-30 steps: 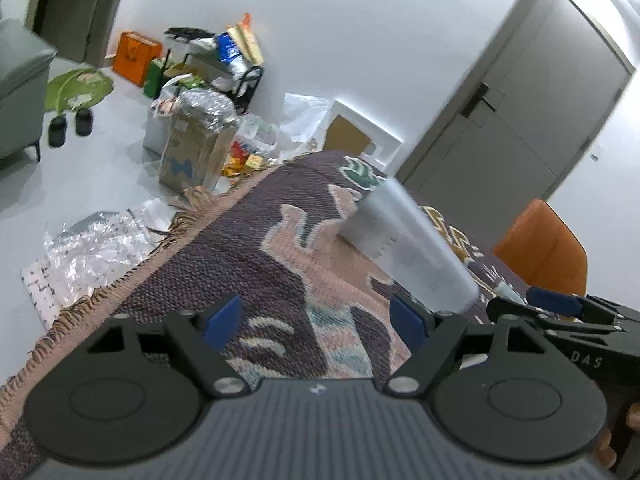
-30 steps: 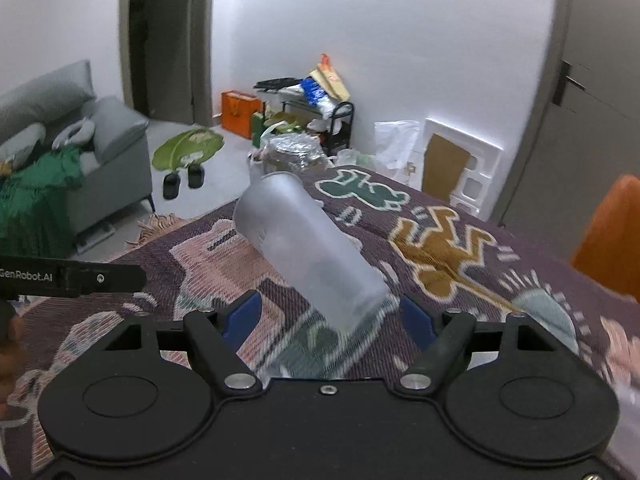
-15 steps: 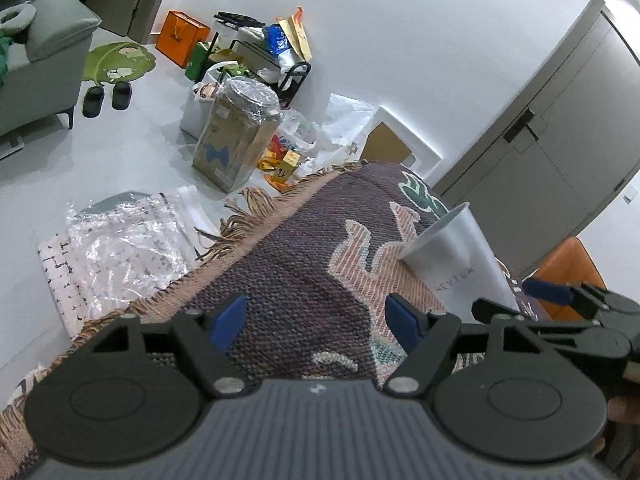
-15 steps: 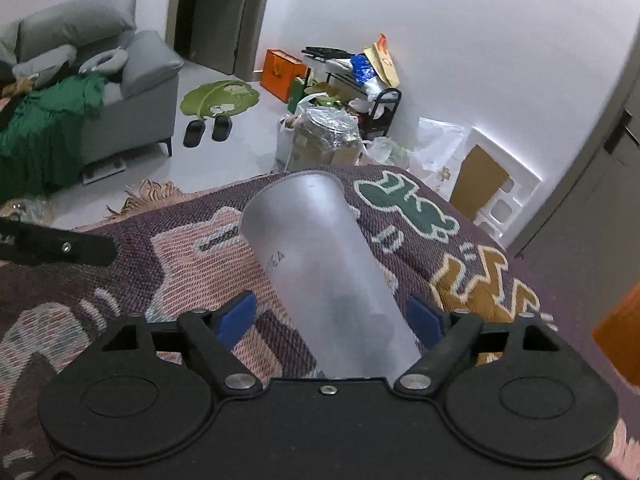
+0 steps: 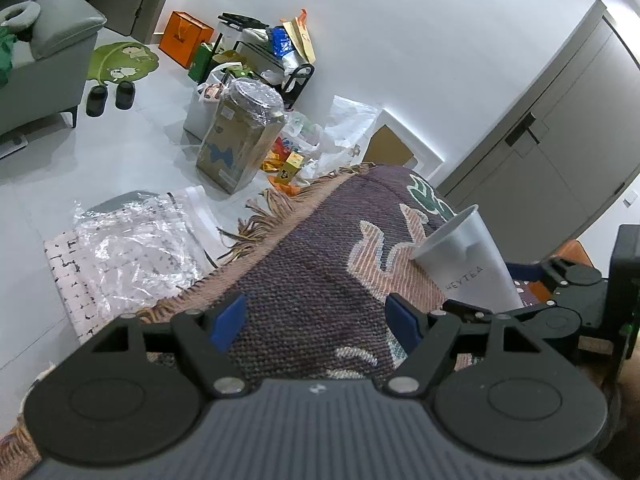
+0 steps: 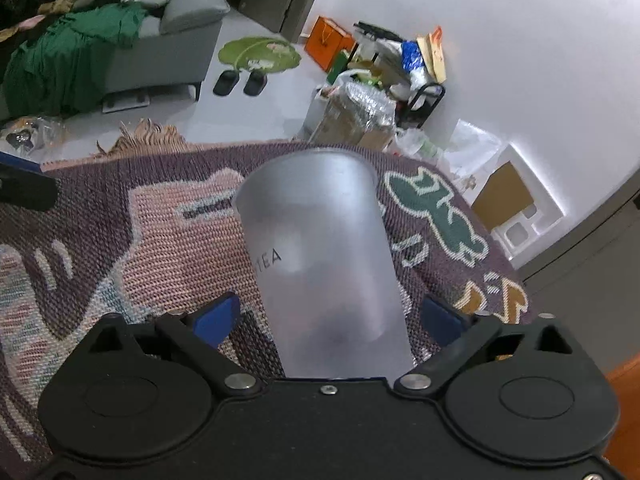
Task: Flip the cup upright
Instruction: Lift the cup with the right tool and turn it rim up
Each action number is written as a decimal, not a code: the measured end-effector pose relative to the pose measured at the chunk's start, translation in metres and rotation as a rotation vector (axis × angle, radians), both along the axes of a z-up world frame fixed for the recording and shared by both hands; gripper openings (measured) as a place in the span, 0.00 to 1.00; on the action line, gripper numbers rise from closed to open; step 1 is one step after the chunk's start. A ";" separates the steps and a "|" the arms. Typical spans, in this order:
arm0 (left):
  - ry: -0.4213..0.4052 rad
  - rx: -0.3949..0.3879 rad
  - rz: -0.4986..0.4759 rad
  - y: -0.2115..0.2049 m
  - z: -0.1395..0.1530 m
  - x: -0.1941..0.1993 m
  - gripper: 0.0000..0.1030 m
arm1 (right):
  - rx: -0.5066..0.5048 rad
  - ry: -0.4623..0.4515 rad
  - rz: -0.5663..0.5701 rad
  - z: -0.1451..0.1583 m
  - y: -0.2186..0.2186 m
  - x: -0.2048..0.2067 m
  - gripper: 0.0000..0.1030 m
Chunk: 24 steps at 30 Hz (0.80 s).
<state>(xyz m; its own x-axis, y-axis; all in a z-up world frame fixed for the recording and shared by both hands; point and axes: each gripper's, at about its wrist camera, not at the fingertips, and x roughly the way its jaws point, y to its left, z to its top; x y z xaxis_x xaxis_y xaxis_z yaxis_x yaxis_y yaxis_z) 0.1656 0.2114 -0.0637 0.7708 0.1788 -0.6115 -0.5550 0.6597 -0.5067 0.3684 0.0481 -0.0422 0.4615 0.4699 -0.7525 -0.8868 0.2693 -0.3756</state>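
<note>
A frosted translucent cup (image 6: 324, 264) with "HEYTEA" lettering sits between the blue pads of my right gripper (image 6: 332, 318). Its narrow base is toward the gripper and its wide rim points away and upward. The pads stand a little off the cup's sides, so the grip is unclear. In the left wrist view the cup (image 5: 466, 262) is tilted at the right, above the patterned woven cloth (image 5: 320, 272), with the right gripper (image 5: 560, 292) behind it. My left gripper (image 5: 316, 320) is open and empty over the cloth, left of the cup.
The cloth's fringed edge (image 5: 264, 216) drops to a grey floor with plastic wrap (image 5: 132, 240), a cardboard box (image 5: 236, 144) and bags. A grey sofa (image 6: 160, 32) stands far left. An orange chair (image 6: 624, 400) is at the right.
The right gripper has tipped the cup from slanting leftward to pointing straight away, rim higher. The left gripper has drawn back toward the cloth's left edge.
</note>
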 end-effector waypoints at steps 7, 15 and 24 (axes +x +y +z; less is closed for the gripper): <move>-0.005 -0.003 -0.005 -0.001 0.002 -0.005 0.74 | 0.018 0.010 0.010 0.011 -0.007 -0.012 0.64; -0.025 0.005 -0.027 -0.012 0.010 -0.015 0.74 | 0.039 -0.061 0.021 0.038 -0.026 -0.036 0.64; -0.082 0.025 -0.082 -0.041 0.032 -0.033 0.74 | 0.088 -0.100 0.013 0.072 -0.066 -0.080 0.64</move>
